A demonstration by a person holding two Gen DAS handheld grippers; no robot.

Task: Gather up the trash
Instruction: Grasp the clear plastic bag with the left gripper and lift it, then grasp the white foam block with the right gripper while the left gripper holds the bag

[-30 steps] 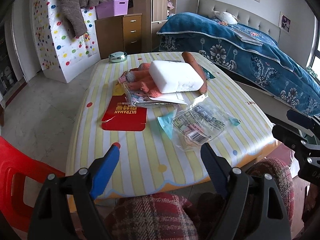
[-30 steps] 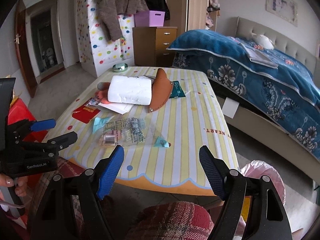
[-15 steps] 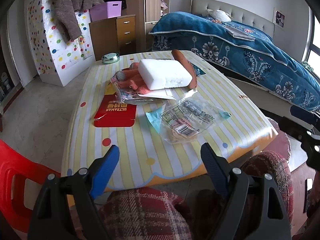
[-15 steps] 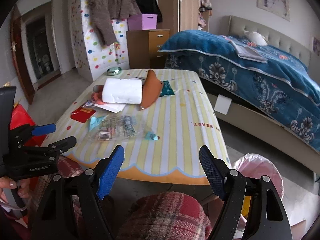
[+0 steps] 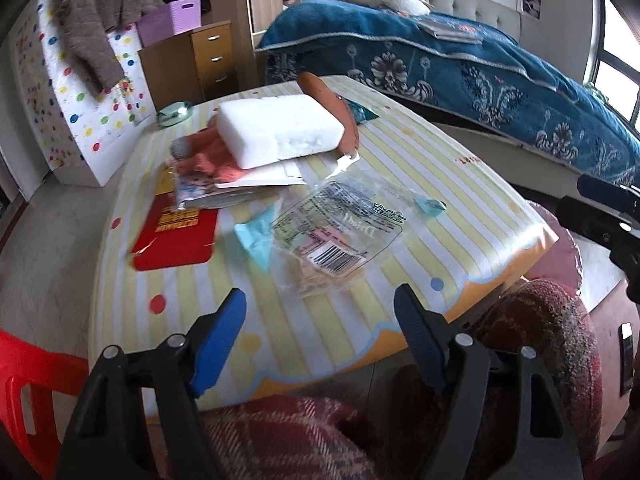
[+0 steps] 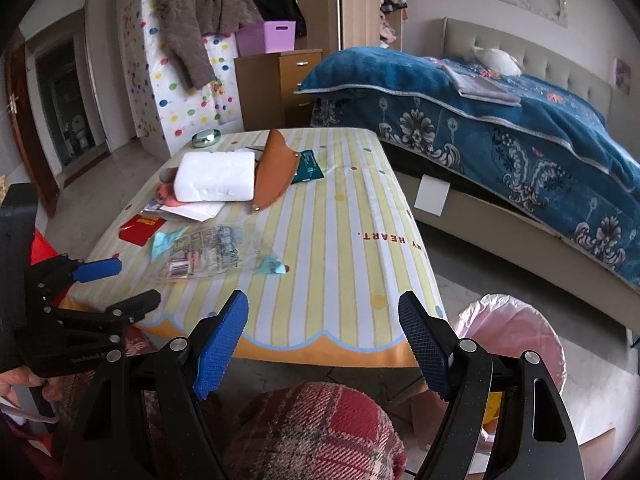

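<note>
Red chair (image 5: 28, 376) cut off at my left view's edge. Booklet (image 5: 208, 194) half hidden under white foam block (image 5: 280, 130). Wrapper (image 5: 340, 232) print smeared, unreadable. Pink bin bag (image 6: 516, 336) partly behind my right finger.

Clear wrapper (image 5: 340, 228) with printed label and barcode, lying flat and crinkled near the front edge of the striped surface (image 5: 460, 168). Teal scrap (image 5: 256, 236) touching its left side, smaller teal scrap (image 5: 430, 205) just beside its right. Red card (image 5: 176, 240) flat to the left. White foam block (image 5: 280, 128) resting on papers (image 5: 256, 178) farther back.
</note>
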